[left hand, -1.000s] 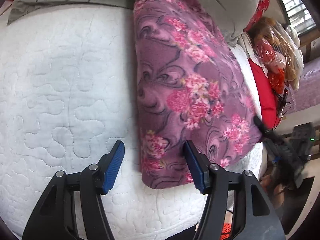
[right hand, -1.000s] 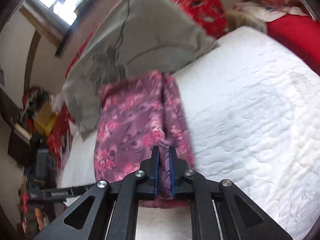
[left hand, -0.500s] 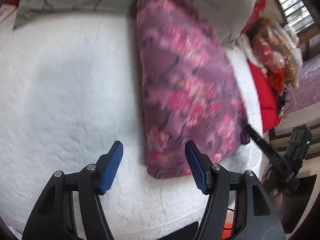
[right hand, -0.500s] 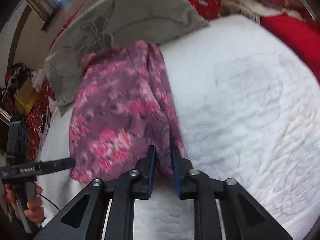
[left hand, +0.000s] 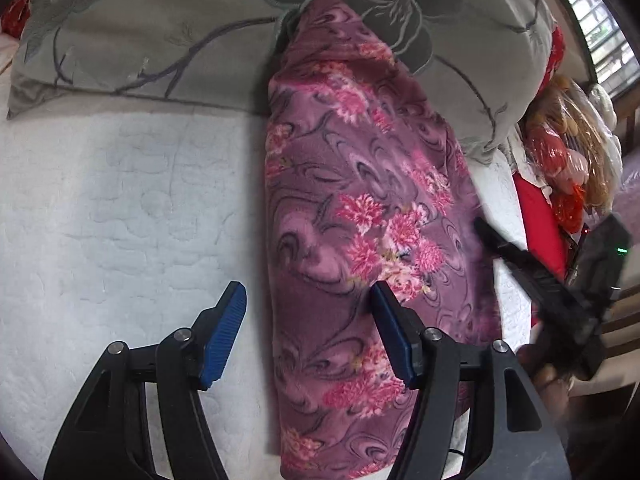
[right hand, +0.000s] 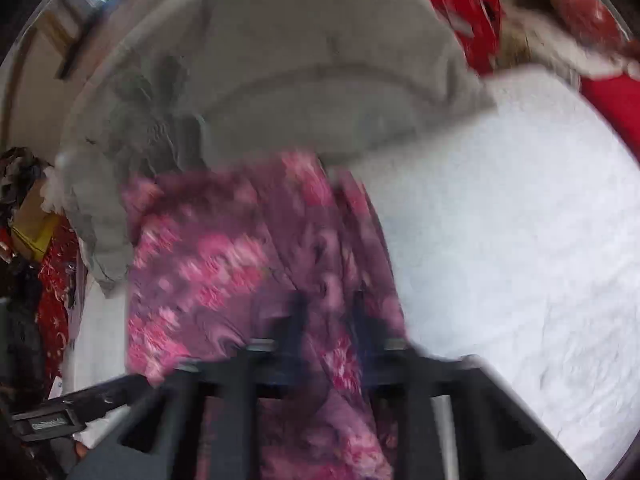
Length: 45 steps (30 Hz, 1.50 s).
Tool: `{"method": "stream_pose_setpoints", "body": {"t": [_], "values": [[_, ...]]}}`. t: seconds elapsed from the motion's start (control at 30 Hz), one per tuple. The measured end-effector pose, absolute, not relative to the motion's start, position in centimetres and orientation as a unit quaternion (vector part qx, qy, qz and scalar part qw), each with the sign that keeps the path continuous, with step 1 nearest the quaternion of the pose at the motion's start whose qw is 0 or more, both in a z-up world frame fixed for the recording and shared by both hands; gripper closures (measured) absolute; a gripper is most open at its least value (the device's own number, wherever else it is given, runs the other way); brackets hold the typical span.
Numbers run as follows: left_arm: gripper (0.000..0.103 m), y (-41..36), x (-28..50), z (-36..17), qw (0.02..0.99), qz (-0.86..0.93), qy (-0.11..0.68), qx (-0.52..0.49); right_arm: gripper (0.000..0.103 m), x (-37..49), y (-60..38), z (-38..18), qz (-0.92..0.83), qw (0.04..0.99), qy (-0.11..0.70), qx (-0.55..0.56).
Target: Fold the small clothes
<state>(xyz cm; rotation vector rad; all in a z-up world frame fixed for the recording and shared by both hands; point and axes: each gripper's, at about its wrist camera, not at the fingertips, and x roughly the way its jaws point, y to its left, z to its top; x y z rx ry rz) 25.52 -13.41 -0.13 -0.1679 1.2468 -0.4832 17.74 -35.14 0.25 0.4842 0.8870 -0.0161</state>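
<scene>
A purple garment with pink flowers lies lengthwise on the white quilted bed, its far end against a grey pillow. My left gripper is open above the garment's left folded edge. One blue pad is over the quilt and the other over the cloth, and neither touches. My right gripper is blurred, its jaws closing with a fold of the garment between the fingers. In the left wrist view the right gripper reaches the garment's right edge.
The grey flowered pillow blocks the far side of the bed. Red bedding and a plastic-wrapped doll lie beyond the bed's right edge. White quilt stretches beside the garment. The left gripper shows low in the right wrist view.
The left gripper has moved forward over the garment's near end. The right gripper let its jaws part briefly, slid further along the garment, and is now blurred by motion.
</scene>
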Motion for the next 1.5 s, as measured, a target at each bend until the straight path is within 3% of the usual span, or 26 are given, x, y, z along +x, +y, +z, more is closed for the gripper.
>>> {"method": "stream_pose_setpoints", "body": {"t": [0.1, 0.23, 0.33, 0.5, 0.57, 0.63, 0.67, 0.7, 0.8, 0.93, 1.03, 1.17, 1.3, 1.5], "values": [[0.029, -14.1, 25.5, -0.4, 0.793, -0.221, 0.563, -0.066, 0.1, 15.9, -36.6, 1.9, -0.002, 0.894, 0.364, 0.26], [0.029, -14.5, 25.6, -0.8, 0.792, -0.216, 0.567, -0.07, 0.099, 16.6, -36.9, -1.7, -0.024, 0.869, 0.431, 0.243], [0.029, -14.5, 25.6, -0.5, 0.795, -0.215, 0.564, -0.059, 0.098, 16.2, -37.1, -1.4, -0.025, 0.868, 0.418, 0.266], [0.029, -15.2, 25.7, 0.3, 0.798, -0.214, 0.56, -0.054, 0.089, 16.4, -37.9, -0.5, -0.032, 0.863, 0.41, 0.294], [0.029, -15.4, 26.1, 1.2, 0.803, -0.22, 0.551, -0.061, 0.075, 17.2, -38.2, -0.7, -0.033, 0.857, 0.417, 0.302], [0.029, -15.6, 27.0, 2.1, 0.808, -0.222, 0.541, -0.065, 0.08, 18.7, -38.2, -1.1, -0.023, 0.846, 0.437, 0.304], [0.029, -15.8, 27.5, 2.5, 0.812, -0.221, 0.536, -0.065, 0.098, 19.2, -38.2, -1.0, -0.014, 0.851, 0.432, 0.299], [0.029, -16.0, 28.0, 2.6, 0.815, -0.218, 0.533, -0.064, 0.099, 19.4, -38.0, -0.4, -0.003, 0.859, 0.42, 0.294], [0.029, -17.1, 29.8, 1.5, 0.817, -0.202, 0.538, -0.054, 0.099, 19.1, -38.4, 0.9, 0.008, 0.876, 0.374, 0.305], [0.027, -18.1, 31.3, -1.7, 0.793, -0.189, 0.578, -0.041, 0.099, 20.5, -38.3, -2.2, -0.027, 0.851, 0.437, 0.29], [0.028, -16.5, 30.6, -0.7, 0.795, -0.194, 0.572, -0.065, 0.091, 19.7, -37.6, -0.3, -0.04, 0.869, 0.42, 0.259], [0.028, -15.0, 27.0, 0.2, 0.815, -0.174, 0.55, -0.056, 0.09, 17.0, -35.6, 2.2, 0.028, 0.893, 0.386, 0.231], [0.027, -16.9, 25.0, -1.3, 0.82, -0.161, 0.55, -0.011, 0.083, 16.5, -33.2, -0.9, 0.037, 0.875, 0.453, 0.166], [0.027, -15.9, 22.6, 1.8, 0.834, -0.151, 0.531, -0.015, 0.079, 12.6, -33.7, 2.7, 0.031, 0.897, 0.41, 0.164]]}}
